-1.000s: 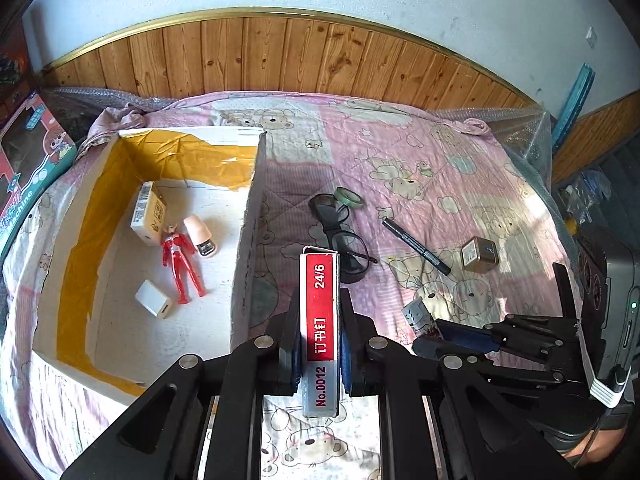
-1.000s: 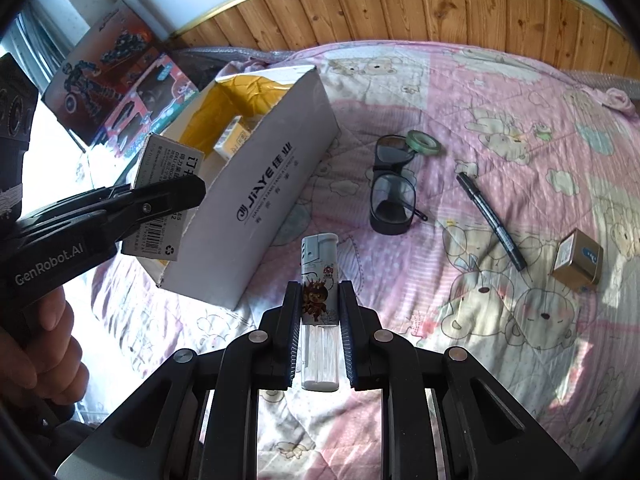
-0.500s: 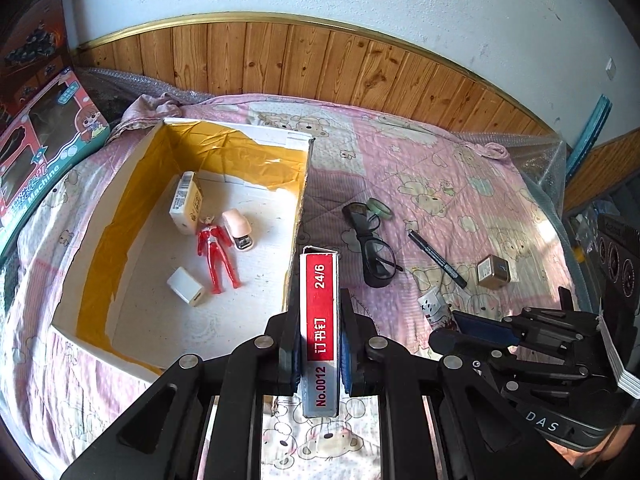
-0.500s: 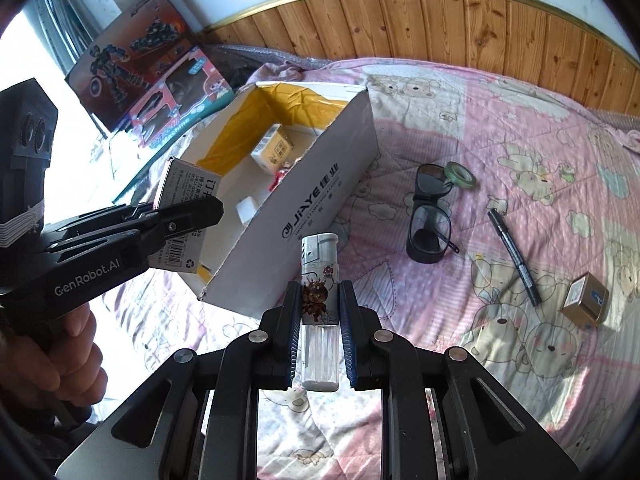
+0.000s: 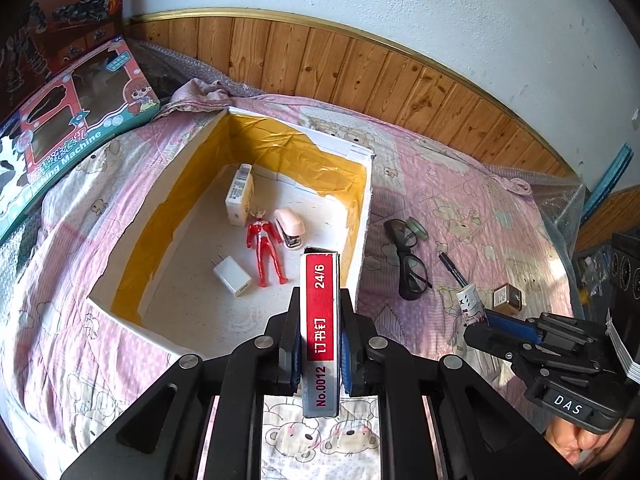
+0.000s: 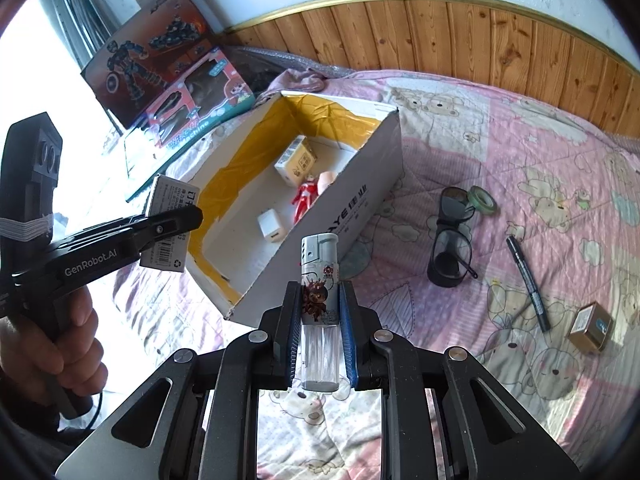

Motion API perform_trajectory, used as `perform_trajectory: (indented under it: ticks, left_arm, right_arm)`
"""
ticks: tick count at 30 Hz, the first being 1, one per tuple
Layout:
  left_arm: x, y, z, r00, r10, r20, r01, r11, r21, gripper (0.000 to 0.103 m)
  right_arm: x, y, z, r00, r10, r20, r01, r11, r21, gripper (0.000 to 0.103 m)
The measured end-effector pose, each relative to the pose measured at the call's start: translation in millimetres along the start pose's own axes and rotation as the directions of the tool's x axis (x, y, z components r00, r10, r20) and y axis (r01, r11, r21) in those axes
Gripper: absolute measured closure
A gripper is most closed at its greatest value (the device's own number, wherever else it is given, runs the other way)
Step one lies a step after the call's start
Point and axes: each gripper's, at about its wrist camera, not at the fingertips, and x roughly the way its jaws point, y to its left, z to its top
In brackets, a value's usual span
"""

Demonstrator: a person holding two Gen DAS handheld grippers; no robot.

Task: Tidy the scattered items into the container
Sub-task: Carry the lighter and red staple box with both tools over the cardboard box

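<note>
Compared with a second ago, the left gripper (image 5: pixel 320 336) has swung leftward: the open cardboard box (image 5: pixel 362 216), earlier at the left edge of its view, now fills the centre, and the clamped staple box (image 5: pixel 320 332) now overlaps the container's near right corner. In the right wrist view the container has likewise slid from upper left toward the middle.

The left gripper's jaws are closed on the staple box, a narrow rectangular carton with a glossy red label. The right gripper (image 6: pixel 320 324) is clamped on a lighter (image 6: pixel 320 280) with a clear plastic body, printed cartoon wrap and grey metal cap.

The container is white card outside, lined with wrinkled yellow tape along its inner walls. On its floor lie a red plastic figure (image 5: pixel 266 248), a white cube charger (image 5: pixel 232 280), a rounded pink stapler (image 5: pixel 290 226) and a small white carton (image 5: pixel 240 196).

Right of the container, on the quilted pink bear-print bedspread (image 6: pixel 500 140), lie dark glasses (image 6: pixel 452 240), a green tape ring (image 6: pixel 482 200), a slim black marker (image 6: pixel 528 280) and a small brown carton (image 6: pixel 590 326).
</note>
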Motion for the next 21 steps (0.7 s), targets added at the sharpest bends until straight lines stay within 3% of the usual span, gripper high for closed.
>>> perform_trajectory:
  ticks: [21]
  left_arm:
    - [-2, 35, 12, 0.999, 0.045, 0.007, -0.044, 0.995, -0.085, 0.088]
  right_arm:
    - [14, 27, 31, 0.997, 0.072, 0.001, -0.072, 0.995, -0.068, 0.084]
